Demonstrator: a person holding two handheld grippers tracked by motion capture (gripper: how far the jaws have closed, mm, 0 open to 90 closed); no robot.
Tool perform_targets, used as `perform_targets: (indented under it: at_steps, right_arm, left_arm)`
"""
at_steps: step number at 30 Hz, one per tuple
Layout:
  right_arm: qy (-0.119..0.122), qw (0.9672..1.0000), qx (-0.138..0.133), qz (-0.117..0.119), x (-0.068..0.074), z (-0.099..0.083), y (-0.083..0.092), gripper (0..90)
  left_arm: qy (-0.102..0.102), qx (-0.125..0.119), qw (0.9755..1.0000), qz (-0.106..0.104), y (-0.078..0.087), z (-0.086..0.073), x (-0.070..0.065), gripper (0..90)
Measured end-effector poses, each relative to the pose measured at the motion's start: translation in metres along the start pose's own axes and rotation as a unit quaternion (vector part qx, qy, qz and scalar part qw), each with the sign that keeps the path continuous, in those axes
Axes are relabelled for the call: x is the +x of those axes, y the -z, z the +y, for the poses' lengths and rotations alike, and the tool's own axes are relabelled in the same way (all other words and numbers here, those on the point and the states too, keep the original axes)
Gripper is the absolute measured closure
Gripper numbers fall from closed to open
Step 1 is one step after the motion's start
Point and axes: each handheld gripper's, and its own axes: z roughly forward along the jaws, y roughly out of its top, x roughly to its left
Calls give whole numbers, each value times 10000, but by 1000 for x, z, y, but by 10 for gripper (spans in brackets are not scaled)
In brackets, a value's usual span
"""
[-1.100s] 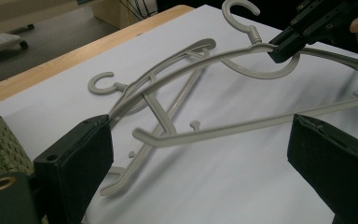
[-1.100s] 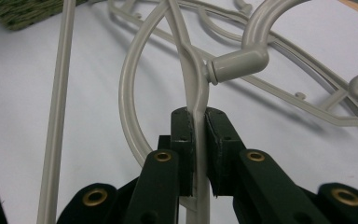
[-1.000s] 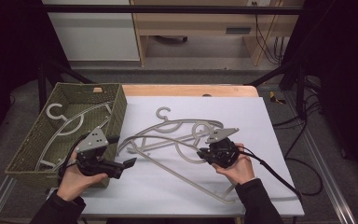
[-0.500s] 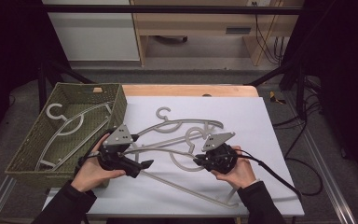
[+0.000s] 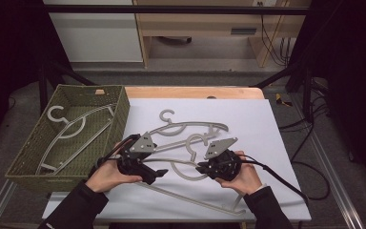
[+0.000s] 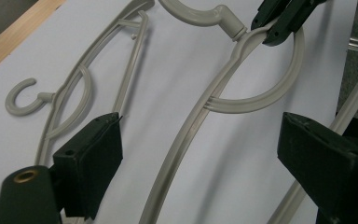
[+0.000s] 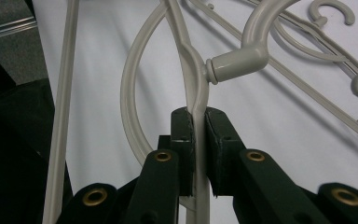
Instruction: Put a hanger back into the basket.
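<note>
From the high view, the near hanger (image 5: pixel 190 174) lies on the white worktop (image 5: pixel 267 143), the right gripper (image 5: pixel 201 168) at its neck and the left gripper (image 5: pixel 161 173) just beside its arm; a second hanger (image 5: pixel 190 128) lies beyond, another in the green basket (image 5: pixel 28 162). In the left gripper view the jaws stand spread astride the hanger's arm (image 6: pixel 186 140), having just been closing. In the right gripper view the jaws pinch the hanger's neck (image 7: pixel 196 105) below its hook
</note>
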Motion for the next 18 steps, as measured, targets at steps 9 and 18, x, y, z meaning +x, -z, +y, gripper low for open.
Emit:
perform_targets:
  at_steps: [9,18]
  right_arm:
    - [44,9999,70,92,2,0,-4,827]
    - [98,9997,137,180,4,0,-5,827]
  left_arm:
    - [-411,347,9985,-124,-14,1,-2,291]
    - [-722,702,9948,-132,-26,0,-5,460]
